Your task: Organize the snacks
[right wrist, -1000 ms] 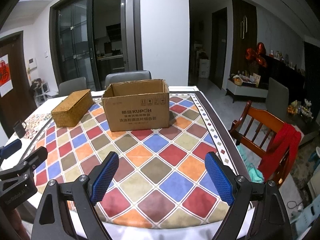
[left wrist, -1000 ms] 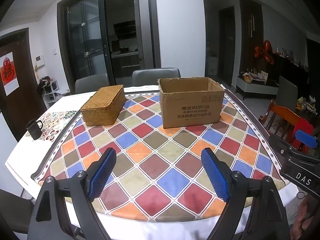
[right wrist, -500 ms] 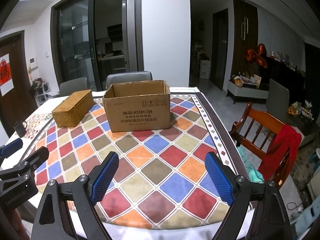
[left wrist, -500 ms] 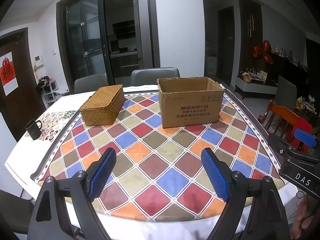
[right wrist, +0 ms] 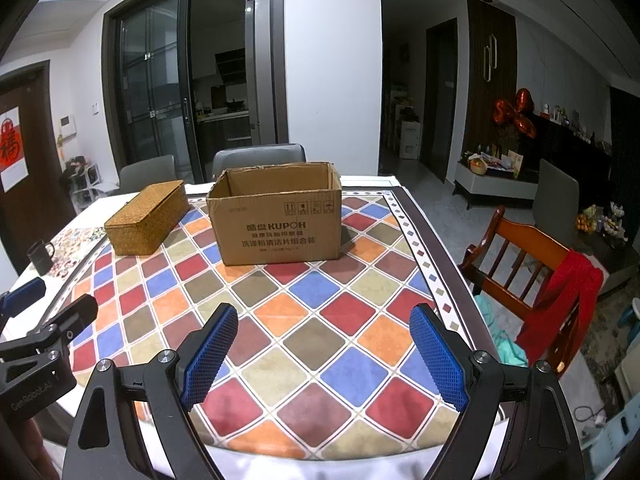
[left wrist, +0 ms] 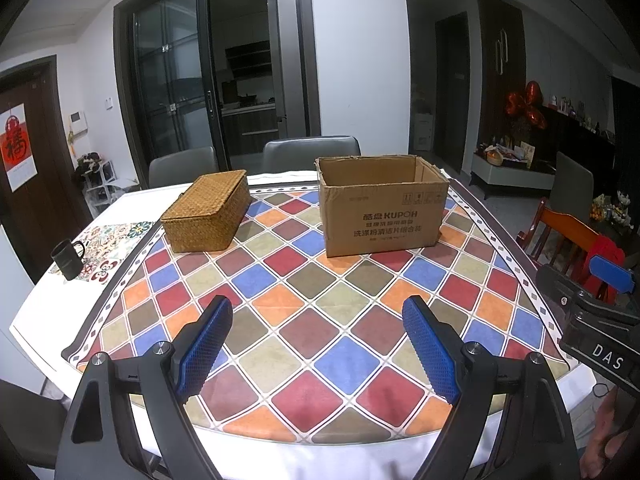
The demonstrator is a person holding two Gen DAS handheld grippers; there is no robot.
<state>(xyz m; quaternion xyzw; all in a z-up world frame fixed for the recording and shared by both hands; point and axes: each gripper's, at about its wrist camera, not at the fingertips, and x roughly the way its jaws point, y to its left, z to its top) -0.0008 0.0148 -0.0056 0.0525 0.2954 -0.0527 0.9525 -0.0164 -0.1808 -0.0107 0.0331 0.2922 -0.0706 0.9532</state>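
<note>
An open cardboard box (left wrist: 382, 208) stands at the far middle of the checkered table; its inside is hidden from here. A closed woven basket (left wrist: 206, 212) lies to its left. Both also show in the right wrist view, the box (right wrist: 278, 218) and the basket (right wrist: 148, 218). No snacks are in sight. My left gripper (left wrist: 316, 346) is open and empty above the table's near edge. My right gripper (right wrist: 322, 354) is open and empty, also above the near edge, to the right of the left one.
A black mug (left wrist: 67, 259) stands on a patterned mat at the table's left edge. Grey chairs (left wrist: 312, 152) stand behind the table. A wooden chair (right wrist: 528, 264) with a red cloth stands to the right. The right gripper's body (left wrist: 592, 320) shows at the left view's edge.
Both views have shifted very slightly; the grippers stay open and empty. Nothing on the table has moved.
</note>
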